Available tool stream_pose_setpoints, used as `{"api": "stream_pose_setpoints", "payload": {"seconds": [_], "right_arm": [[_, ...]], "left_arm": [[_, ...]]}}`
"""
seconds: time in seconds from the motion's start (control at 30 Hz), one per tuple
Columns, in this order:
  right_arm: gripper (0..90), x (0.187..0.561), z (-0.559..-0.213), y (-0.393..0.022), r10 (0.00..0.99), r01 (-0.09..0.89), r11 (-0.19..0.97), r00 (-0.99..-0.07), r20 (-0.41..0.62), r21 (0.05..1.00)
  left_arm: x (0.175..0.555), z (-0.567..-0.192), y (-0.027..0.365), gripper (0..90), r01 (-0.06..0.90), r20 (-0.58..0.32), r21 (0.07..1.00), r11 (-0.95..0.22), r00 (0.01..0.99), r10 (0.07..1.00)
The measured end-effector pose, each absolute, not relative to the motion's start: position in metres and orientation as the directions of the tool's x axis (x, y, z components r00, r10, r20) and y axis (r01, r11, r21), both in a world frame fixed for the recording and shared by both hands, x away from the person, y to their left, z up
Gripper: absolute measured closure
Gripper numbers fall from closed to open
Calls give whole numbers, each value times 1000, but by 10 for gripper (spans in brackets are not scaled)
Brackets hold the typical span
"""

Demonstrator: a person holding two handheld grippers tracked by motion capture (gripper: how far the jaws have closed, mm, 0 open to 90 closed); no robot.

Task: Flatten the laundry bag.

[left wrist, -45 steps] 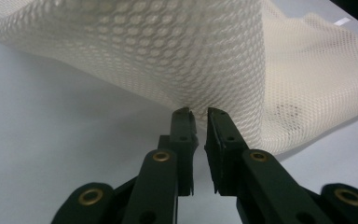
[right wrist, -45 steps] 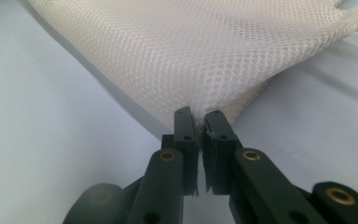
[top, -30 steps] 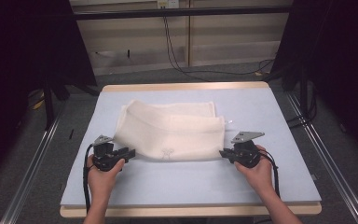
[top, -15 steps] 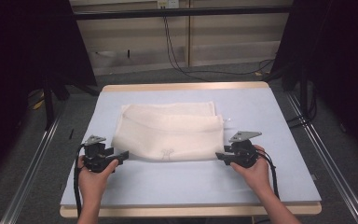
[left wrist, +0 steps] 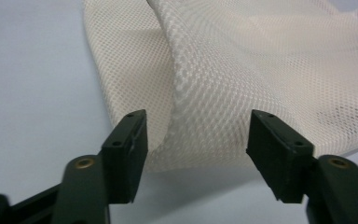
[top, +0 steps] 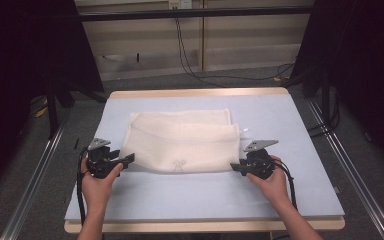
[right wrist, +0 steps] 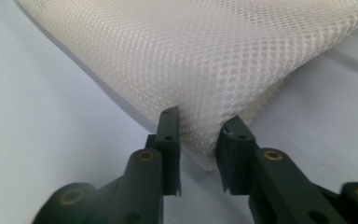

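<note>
Folded cream mesh cloth (top: 182,146) is laid at the centre of the pale blue table (top: 280,190). The left gripper (top: 126,160), at eight o'clock of the cloth, is held with jaws wide around its near corner. The right gripper (top: 236,167), at four o'clock, is held with jaws narrow about the other near corner, not quite closed.

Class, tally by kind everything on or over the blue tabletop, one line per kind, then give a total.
Cream mesh cloth: 1
Black handheld grippers: 2, the left gripper and the right gripper
Total: 3
</note>
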State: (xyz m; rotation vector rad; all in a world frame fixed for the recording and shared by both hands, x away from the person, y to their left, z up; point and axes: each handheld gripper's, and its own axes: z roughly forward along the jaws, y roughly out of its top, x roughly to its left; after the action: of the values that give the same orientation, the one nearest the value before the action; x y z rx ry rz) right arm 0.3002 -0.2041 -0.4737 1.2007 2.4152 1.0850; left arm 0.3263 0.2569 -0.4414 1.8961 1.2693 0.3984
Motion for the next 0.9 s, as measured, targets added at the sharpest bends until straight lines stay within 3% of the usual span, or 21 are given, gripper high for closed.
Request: {"api": "stream_pose_setpoints", "payload": {"seconds": [0.1, 0.2, 0.47, 0.9], "right_arm": [[793, 301, -474, -205, 759, 600, 379, -637, 133, 704], [811, 301, -472, -206, 766, 602, 380, -630, 125, 702], [817, 306, -470, -220, 794, 618, 364, -597, 115, 697], [817, 326, -472, -242, 839, 629, 336, -538, 82, 701]], "left_arm": [[327, -448, 255, 579, 660, -179, 728, -186, 445, 877], [327, -454, 257, 675, 683, -199, 709, -172, 429, 881], [336, -465, 245, 754, 691, -204, 700, -183, 439, 875], [377, -470, 217, 772, 687, -234, 706, -172, 455, 859]]}}
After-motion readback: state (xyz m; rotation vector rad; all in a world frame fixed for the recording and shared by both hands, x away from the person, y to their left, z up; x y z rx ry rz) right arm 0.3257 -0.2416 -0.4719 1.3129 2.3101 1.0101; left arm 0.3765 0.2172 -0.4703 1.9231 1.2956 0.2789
